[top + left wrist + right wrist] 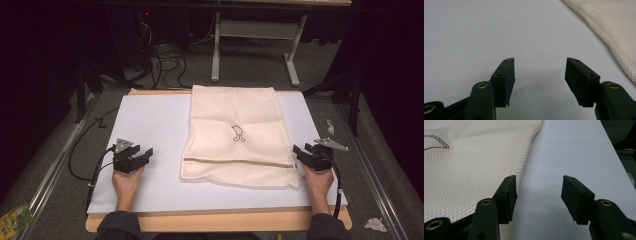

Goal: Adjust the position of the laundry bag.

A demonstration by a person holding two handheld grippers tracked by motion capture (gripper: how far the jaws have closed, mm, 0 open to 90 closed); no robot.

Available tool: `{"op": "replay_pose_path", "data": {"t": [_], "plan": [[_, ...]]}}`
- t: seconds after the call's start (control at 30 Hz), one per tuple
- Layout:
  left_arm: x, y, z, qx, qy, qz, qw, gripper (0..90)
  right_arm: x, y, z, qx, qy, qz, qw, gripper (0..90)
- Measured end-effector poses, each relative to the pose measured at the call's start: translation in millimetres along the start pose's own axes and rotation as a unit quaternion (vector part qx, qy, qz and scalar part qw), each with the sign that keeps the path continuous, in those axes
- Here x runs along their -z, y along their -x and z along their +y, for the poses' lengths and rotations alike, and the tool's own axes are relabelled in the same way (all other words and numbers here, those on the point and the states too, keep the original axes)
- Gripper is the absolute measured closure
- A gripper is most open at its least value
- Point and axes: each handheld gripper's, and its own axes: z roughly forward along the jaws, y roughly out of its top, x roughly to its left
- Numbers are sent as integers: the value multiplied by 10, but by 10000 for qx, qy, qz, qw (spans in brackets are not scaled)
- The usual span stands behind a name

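Observation:
A cream mesh laundry bag (235,135) lies flat on the white table sheet (150,130), with a zipper (239,162) across its near end and a small dark embroidered mark (238,134) in the middle. My left gripper (142,156) rests open on the sheet, well left of the bag; its view shows empty jaws and the bag's edge (609,27) at the upper right. My right gripper (301,151) stands open at the bag's near right corner. In its view the left jaw lies against the mesh (474,170), with bare sheet between the pads.
The sheet covers a wooden table whose front edge (215,220) runs along the bottom. Grey carpet surrounds it, with cables (165,62) and a white table frame (255,35) behind. Crumpled paper scraps (375,224) lie at right, a green packet (15,217) at lower left.

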Motion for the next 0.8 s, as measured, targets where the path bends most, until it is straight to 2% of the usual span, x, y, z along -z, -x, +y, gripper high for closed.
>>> {"op": "replay_pose_path", "data": {"t": [0.17, 0.33, 0.4, 0.47, 0.63, 0.7, 0.8], "plan": [[-8, -11, 4, 28, -23, -77, 10000, 373, -4, 24, 2, -112, -14, 26, 9999, 455], [-15, -40, 16, 84, -124, -360, 9992, 337, -13, 36, 8, -194, -58, 0, 9998, 471], [-27, -44, 19, 129, -151, -374, 9991, 325, -15, 38, 9, -200, -63, 11, 9998, 471], [-33, -45, 26, 113, -212, -373, 9990, 320, -5, 64, 9, -301, -22, 123, 9995, 482], [-32, -4, 33, 21, -216, -411, 9989, 327, -5, 183, 11, -871, -22, 367, 9955, 507], [-39, 2, 41, 58, -276, -472, 9985, 345, -18, 177, 18, -797, -56, 378, 9961, 518], [-81, 76, 83, -11, -349, -557, 9978, 362, -28, 155, 28, -711, -152, 387, 9966, 560]]}}
